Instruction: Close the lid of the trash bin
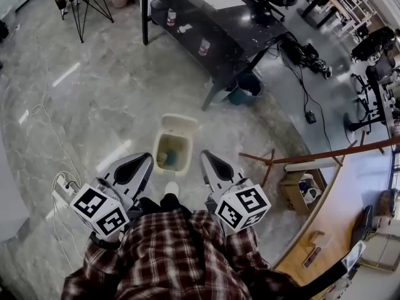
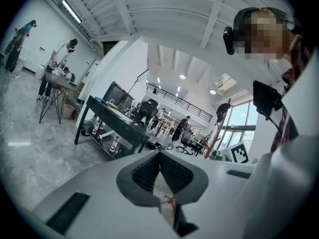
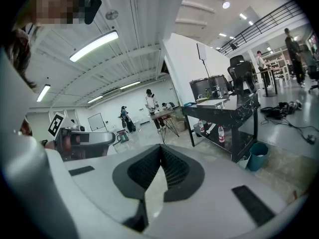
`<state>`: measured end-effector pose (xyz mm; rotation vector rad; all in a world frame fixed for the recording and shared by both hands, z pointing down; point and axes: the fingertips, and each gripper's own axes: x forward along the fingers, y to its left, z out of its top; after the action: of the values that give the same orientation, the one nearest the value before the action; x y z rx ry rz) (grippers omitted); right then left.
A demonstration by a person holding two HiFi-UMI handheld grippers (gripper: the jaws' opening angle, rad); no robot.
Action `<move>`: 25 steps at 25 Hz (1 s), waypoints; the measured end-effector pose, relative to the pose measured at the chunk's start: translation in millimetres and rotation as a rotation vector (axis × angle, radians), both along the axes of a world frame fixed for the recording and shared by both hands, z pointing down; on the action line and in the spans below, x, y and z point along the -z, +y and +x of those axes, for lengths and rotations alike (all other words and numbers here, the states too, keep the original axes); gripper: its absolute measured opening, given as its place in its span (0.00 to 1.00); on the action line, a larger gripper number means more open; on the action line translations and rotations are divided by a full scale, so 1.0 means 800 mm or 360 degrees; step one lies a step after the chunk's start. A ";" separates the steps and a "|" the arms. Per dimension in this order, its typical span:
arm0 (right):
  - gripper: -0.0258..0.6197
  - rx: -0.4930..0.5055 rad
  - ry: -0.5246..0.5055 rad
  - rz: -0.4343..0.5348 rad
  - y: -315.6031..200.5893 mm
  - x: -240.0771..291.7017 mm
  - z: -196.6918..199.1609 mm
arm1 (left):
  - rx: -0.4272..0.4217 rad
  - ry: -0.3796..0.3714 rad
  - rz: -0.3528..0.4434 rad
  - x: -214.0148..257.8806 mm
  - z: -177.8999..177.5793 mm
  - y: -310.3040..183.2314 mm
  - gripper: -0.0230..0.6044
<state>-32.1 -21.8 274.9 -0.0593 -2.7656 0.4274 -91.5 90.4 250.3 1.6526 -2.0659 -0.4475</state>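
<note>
At the lower left of the head view, the left gripper (image 1: pixel 147 159) is held out in front of the person's plaid shirt (image 1: pixel 175 255), marker cube nearest the body, jaws pointing forward. Its own view shows the left gripper (image 2: pixel 159 154) clenched: the two ribbed pads meet at the tips, with nothing between them.

To the right of that tip and slightly ahead of it, the trash bin (image 1: pixel 164 137) stands on the marble floor (image 1: pixel 100 92). It lies between the two gripper tips as seen from above, and neither gripper touches it. Its lid (image 1: pixel 180 122) is open, standing up at the far edge, away from the person. The interior shows a teal patch and a small brownish item; their nature cannot be determined. A white shoe (image 1: pixel 170 188) sits just on the near side of the bin.

Right of the bin, the right gripper (image 1: pixel 204 155) mirrors the left. Its own view shows the right gripper (image 3: pixel 160 148) also clenched, pads together at the tips, holding nothing.

Beyond the bin stands a black table (image 1: pixel 206 17) with a teal bucket (image 1: pixel 248 92) beneath it. To the right of the right gripper sits a cardboard box (image 1: pixel 290 192).
</note>
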 end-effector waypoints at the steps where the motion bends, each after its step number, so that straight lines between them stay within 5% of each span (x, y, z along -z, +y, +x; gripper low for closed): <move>1: 0.06 -0.0008 0.0006 -0.0006 -0.009 -0.002 -0.002 | -0.0005 0.0000 -0.0003 -0.001 -0.005 -0.009 0.05; 12: 0.06 -0.0203 0.0131 -0.0057 -0.070 -0.043 -0.036 | -0.0240 0.0098 -0.0087 -0.048 -0.061 -0.094 0.05; 25: 0.06 -0.0863 0.0161 -0.0274 -0.042 -0.103 -0.137 | -0.0996 0.0052 -0.0266 -0.089 -0.168 -0.116 0.05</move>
<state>-141.4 -55.3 357.6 0.6628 -2.6071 0.7769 -226.1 -2.5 321.8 2.0381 -1.4042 -0.0841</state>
